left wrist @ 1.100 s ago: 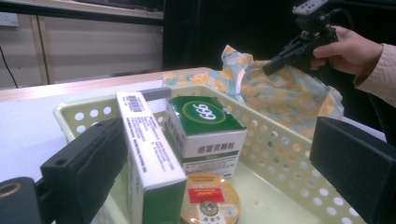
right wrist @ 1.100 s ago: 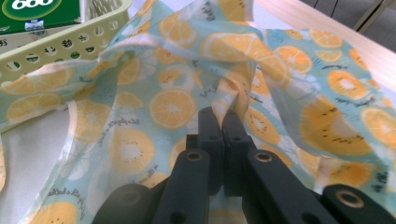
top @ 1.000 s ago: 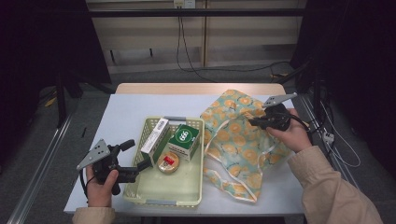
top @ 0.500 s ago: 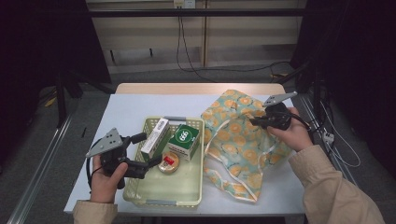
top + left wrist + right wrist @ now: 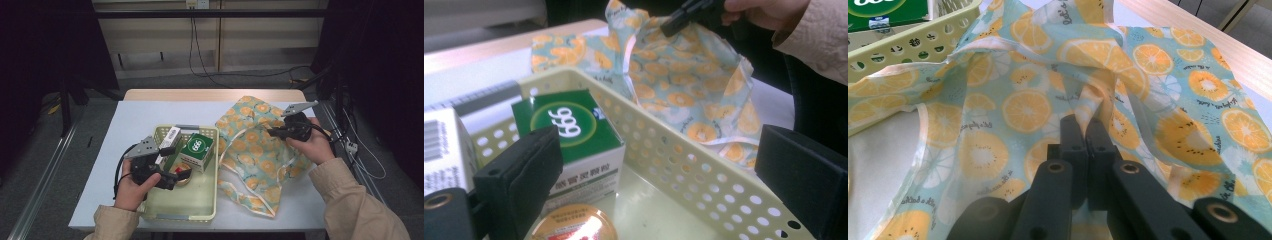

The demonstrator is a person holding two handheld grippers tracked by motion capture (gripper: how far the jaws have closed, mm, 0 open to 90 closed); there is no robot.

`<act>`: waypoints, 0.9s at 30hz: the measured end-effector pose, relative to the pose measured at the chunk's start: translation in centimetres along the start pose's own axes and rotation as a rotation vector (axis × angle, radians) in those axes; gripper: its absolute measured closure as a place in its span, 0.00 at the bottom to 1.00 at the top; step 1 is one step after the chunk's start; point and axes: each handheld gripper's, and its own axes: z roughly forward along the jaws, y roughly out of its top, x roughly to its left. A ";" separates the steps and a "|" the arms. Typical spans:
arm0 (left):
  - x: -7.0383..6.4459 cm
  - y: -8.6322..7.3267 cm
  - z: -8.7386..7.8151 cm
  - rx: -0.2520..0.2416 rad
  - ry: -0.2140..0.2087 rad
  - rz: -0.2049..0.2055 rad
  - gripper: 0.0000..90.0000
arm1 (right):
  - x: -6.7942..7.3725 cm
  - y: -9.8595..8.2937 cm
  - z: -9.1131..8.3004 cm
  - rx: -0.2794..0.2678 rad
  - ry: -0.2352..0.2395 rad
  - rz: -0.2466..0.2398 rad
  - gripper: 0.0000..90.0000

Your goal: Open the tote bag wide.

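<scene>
With the right gripper (image 5: 274, 133) pinched shut on the orange-print bag (image 5: 260, 150) at the table's right, the left gripper (image 5: 182, 175), jaws wide and empty over the round tin (image 5: 574, 225) in the basket (image 5: 210, 200), may nudge the green box (image 5: 196, 146) aside.

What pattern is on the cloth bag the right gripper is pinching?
Orange citrus slices on pale teal, with cream trim. The bag shows best in the right gripper view.

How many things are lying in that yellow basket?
3: a white box at the back left, a green box beside it, and a small round tin in front. Nothing else shows, though the left hand-held gripper covers part.
</scene>
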 end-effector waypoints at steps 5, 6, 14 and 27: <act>0.1 -0.6 1.1 0.080 -0.002 0.002 0.06 | -0.3 -0.2 0.1 -0.008 -0.004 0.013 1.00; 0.1 -0.8 1.3 0.093 -0.005 0.008 0.06 | -0.4 -0.2 0.0 -0.013 0.000 0.021 1.00; 0.6 -1.9 2.1 0.144 0.015 0.013 0.07 | -0.2 -0.2 0.0 -0.017 0.005 0.019 1.00; 0.6 -3.0 3.0 0.208 0.035 0.045 0.07 | -0.2 -0.6 0.2 -0.008 0.008 0.019 1.00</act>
